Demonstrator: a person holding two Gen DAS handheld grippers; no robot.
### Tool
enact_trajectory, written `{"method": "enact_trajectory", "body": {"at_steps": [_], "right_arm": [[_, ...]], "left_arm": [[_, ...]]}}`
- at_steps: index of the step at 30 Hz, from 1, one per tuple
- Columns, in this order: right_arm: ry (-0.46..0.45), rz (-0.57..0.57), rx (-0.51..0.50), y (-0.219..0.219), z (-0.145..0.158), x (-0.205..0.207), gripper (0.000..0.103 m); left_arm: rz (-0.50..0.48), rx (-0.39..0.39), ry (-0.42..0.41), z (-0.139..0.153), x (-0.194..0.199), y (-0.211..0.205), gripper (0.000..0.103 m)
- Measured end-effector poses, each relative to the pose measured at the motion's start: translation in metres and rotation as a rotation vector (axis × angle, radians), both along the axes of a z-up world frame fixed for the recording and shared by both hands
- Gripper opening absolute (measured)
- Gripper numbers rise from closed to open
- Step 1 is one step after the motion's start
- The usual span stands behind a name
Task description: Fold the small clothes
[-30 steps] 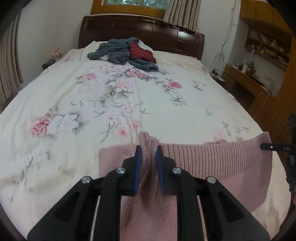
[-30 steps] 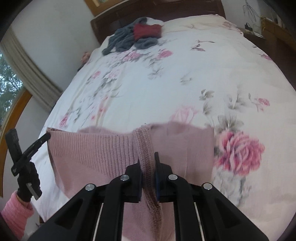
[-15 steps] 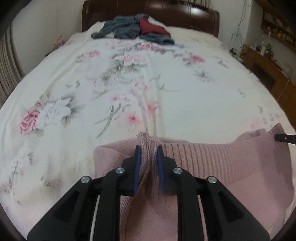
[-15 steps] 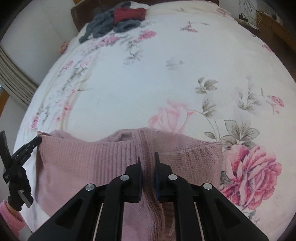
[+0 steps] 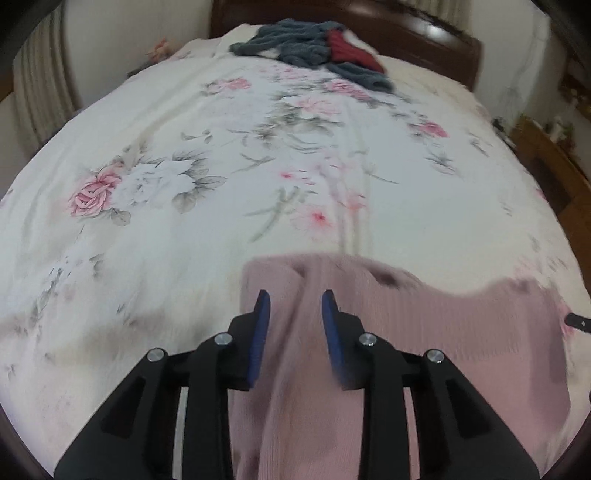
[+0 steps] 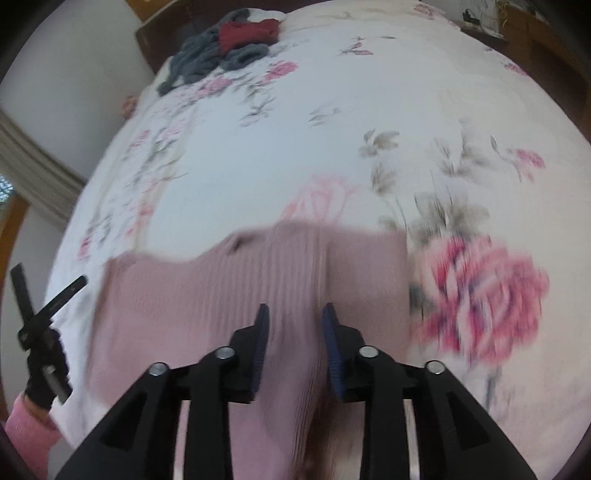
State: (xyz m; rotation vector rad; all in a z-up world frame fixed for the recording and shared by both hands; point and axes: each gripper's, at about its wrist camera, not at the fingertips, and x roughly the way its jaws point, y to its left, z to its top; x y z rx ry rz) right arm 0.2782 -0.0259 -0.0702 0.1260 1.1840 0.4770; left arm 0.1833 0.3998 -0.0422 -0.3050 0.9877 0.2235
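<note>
A pink ribbed knit garment (image 5: 424,332) lies spread on the near part of the floral bed sheet (image 5: 221,147); its far edge runs across both views, blurred by motion. My left gripper (image 5: 295,306) stands open over the garment's left part, with the knit showing between its blue pads and not clamped. In the right wrist view the same pink garment (image 6: 221,295) lies flat under my right gripper (image 6: 293,317), which is open too. The left gripper (image 6: 51,299) shows at the far left of that view, held by a black-gloved hand with a pink sleeve (image 6: 26,432).
A heap of grey and dark red clothes (image 5: 317,44) lies at the far end of the bed by the dark wooden headboard (image 5: 424,26). Curtains (image 5: 44,92) hang at the left. Wooden furniture (image 5: 546,155) stands along the bed's right side.
Both grippers were shut on the raised hem of the pink garment; they have now opened and let it drop flat on the sheet. Both cameras have tipped down toward the bed.
</note>
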Motion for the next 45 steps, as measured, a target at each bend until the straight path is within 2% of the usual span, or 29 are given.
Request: {"method": "enact_trajectory", "body": {"at_steps": [2,4,6,9,10,11,13,14,17,21,26,40,42,45], "right_arm": [[0.01,0.032,0.0,-0.01,0.003,-0.029,0.044],[0.03,0.051,0.001,-0.02,0.001,-0.052,0.046],[0.08,0.045,0.022,-0.031,-0.008,-0.073,0.047],[0.157,0.05,0.076,-0.039,-0.023,-0.093,0.047],[0.165,0.059,0.079,-0.038,-0.027,-0.098,0.042],[0.169,0.077,0.075,-0.036,-0.03,-0.104,0.027],[0.183,0.081,0.063,-0.033,-0.033,-0.108,0.011],[0.185,0.075,0.079,-0.034,-0.032,-0.108,0.008],[0.174,0.051,0.126,-0.042,-0.023,-0.109,0.008],[0.185,0.054,0.071,-0.044,-0.025,-0.111,0.007],[0.216,0.042,0.014,-0.043,-0.048,-0.111,0.007],[0.237,0.02,0.031,-0.047,-0.061,-0.111,0.007],[0.24,0.02,0.029,-0.047,-0.056,-0.11,0.01],[0.225,0.009,0.035,-0.05,-0.042,-0.108,0.031]], "left_arm": [[-0.062,0.002,0.006,0.004,-0.016,-0.015,0.03],[-0.135,0.001,0.013,0.005,-0.034,-0.038,0.034],[-0.178,-0.003,0.031,0.001,-0.045,-0.054,0.049],[-0.22,0.002,0.061,-0.011,-0.056,-0.072,0.05],[-0.227,0.012,0.074,-0.016,-0.058,-0.076,0.05],[-0.226,0.012,0.082,-0.021,-0.06,-0.077,0.05],[-0.213,-0.031,0.106,-0.031,-0.062,-0.077,0.05],[-0.199,-0.052,0.119,-0.036,-0.063,-0.074,0.05],[-0.185,-0.055,0.139,-0.044,-0.065,-0.071,0.05],[-0.188,-0.053,0.158,-0.053,-0.067,-0.07,0.05],[-0.182,-0.065,0.161,-0.057,-0.069,-0.068,0.05],[-0.18,-0.051,0.157,-0.063,-0.068,-0.07,0.051],[-0.173,-0.061,0.166,-0.06,-0.067,-0.069,0.051],[-0.16,-0.088,0.16,-0.049,-0.066,-0.068,0.055]]}}
